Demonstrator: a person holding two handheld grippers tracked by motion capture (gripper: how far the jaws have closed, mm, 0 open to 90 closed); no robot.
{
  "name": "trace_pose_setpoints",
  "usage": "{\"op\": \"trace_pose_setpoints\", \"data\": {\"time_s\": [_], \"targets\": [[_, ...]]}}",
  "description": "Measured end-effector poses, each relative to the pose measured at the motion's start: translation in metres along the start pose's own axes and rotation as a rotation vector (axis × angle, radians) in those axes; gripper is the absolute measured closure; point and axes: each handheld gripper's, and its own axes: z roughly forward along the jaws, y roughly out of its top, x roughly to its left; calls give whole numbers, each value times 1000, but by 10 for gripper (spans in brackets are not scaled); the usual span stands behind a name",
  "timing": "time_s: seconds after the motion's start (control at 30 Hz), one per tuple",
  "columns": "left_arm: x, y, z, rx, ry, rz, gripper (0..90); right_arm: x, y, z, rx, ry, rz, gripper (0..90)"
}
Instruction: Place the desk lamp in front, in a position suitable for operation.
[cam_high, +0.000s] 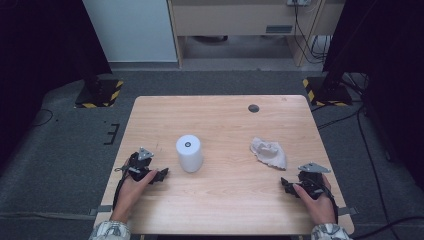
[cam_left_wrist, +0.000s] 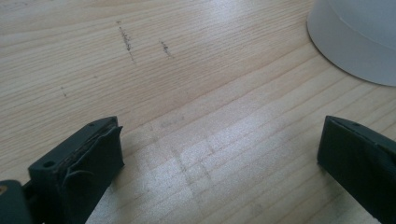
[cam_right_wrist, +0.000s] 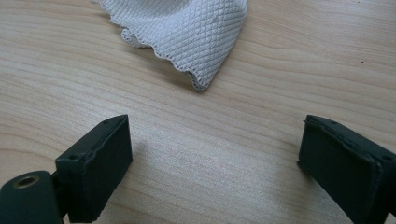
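Roll (cam_high: 189, 152) first: it is a white paper roll standing upright on the table (cam_high: 225, 200), just ahead of the left claw (cam_high: 159, 176) and a bit to its side. In the left gripper view its round bottom edge (cam_left_wrist: 359, 42) shows past the far jaw, up in the corner. It is near the claw but not touching it.

The cloth (cam_high: 268, 152) is the other thing. It is white, bumpy and crumpled, and it lies flat on the wood just in front of the right claw (cam_high: 286, 185). In the right gripper view its wavy edge (cam_right_wrist: 187, 32) sits a little beyond the jaws, with bare wood between.

Both claws are wide. Nothing is between the jaws of either one, just table. Each rests low by the near edge, held in a hand (cam_high: 131, 190).

I think the job is only starting, and the next move is to reach out and grab. To do it well, the right claw should slide forward and low, so one jaw goes under or onto a raised fold of the cloth, and then pinch. A flat spot would slip away. The left claw should turn a bit toward the roll and come at its middle, not the top, so it does not tip over. The roll looks wide, so the jaws must stay fully apart until they are on both sides. Then squeeze softly, because paper squashes.
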Motion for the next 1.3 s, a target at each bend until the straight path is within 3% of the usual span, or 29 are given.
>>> {"op": "trace_pose_setpoints", "data": {"time_s": [0.5, 0.57, 0.7, 0.87, 1.03, 1.17, 1.3], "targets": [[-1, 2, 2, -2, 5, -6, 0, 1, 2, 2, 3, -9, 14, 89], [-3, 3, 0, -5, 0, 5, 33, 1, 2, 2, 3, -9, 14, 89], [-12, 7, -6, -24, -33, 11, 32, 1, 2, 2, 3, -9, 15, 89], [-26, 14, -17, -62, -78, 63, 44, 1, 2, 3, 4, -11, 14, 87], [-37, 19, -29, -113, -151, 66, 37, 1, 3, 2, 5, -11, 16, 87], [-48, 33, -34, -177, -182, 56, 36, 2, 2, 2, 5, -11, 17, 88], [-61, 47, -33, -202, -209, 86, 29, 2, 2, 2, 5, -11, 17, 87]]}}
